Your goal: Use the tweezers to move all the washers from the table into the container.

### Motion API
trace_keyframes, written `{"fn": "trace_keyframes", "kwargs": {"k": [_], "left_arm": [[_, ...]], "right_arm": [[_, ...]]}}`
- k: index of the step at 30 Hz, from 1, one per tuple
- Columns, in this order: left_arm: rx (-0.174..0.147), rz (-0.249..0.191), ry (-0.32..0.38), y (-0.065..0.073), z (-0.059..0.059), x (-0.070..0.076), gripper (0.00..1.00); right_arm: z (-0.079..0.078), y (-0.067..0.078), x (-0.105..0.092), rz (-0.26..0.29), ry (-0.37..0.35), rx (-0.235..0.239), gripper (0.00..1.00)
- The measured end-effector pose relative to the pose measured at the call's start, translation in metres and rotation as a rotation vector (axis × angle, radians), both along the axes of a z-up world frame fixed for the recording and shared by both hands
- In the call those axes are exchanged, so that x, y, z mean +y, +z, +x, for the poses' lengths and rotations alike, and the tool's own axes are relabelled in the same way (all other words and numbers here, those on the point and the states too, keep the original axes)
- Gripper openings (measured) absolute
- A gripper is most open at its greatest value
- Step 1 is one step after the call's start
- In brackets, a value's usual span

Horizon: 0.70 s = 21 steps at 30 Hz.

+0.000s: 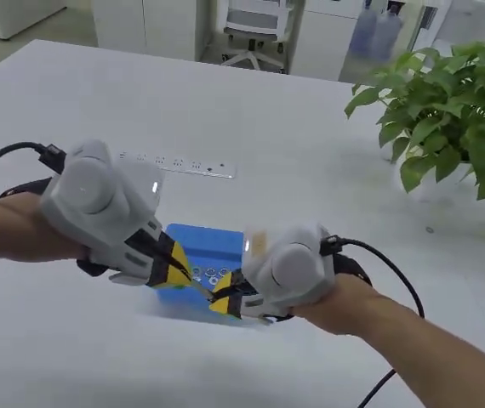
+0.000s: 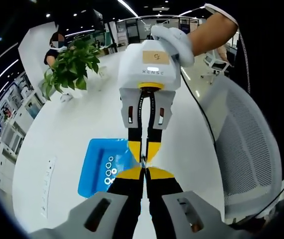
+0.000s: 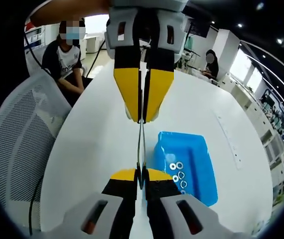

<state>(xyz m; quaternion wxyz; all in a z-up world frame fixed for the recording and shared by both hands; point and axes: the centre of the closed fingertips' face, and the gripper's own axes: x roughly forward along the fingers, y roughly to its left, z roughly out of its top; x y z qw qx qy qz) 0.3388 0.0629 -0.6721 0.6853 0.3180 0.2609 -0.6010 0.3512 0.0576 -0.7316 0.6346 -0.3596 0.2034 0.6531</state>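
The left gripper (image 2: pixel 144 173) and the right gripper (image 3: pixel 142 175) face each other, tip to tip. Both are squeezed shut on the thin tweezers (image 3: pixel 141 144) between them. The washers (image 3: pixel 177 172) lie in the blue box (image 3: pixel 202 164), just beside the tips. If one lets go too early, the tweezers could slip and fall.
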Motion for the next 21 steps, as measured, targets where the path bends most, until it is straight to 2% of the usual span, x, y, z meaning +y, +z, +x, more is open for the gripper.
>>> {"fn": "trace_keyframes", "kwargs": {"k": [8,11,14,21], "left_arm": [[0.012,0.055,0.0,-0.022,-0.009,0.011,0.06],[0.018,0.061,0.002,-0.027,-0.013,0.012,0.06],[0.016,0.091,-0.001,-0.037,-0.016,0.014,0.06],[0.036,0.108,0.0,-0.054,-0.022,0.016,0.06]], "right_arm": [[-0.011,-0.008,-0.003,-0.036,0.026,0.003,0.06],[-0.015,-0.011,-0.004,-0.047,0.033,0.005,0.06],[-0.018,-0.015,-0.005,-0.055,0.036,0.004,0.06],[-0.025,-0.027,-0.008,-0.084,0.044,0.0,0.06]]}}
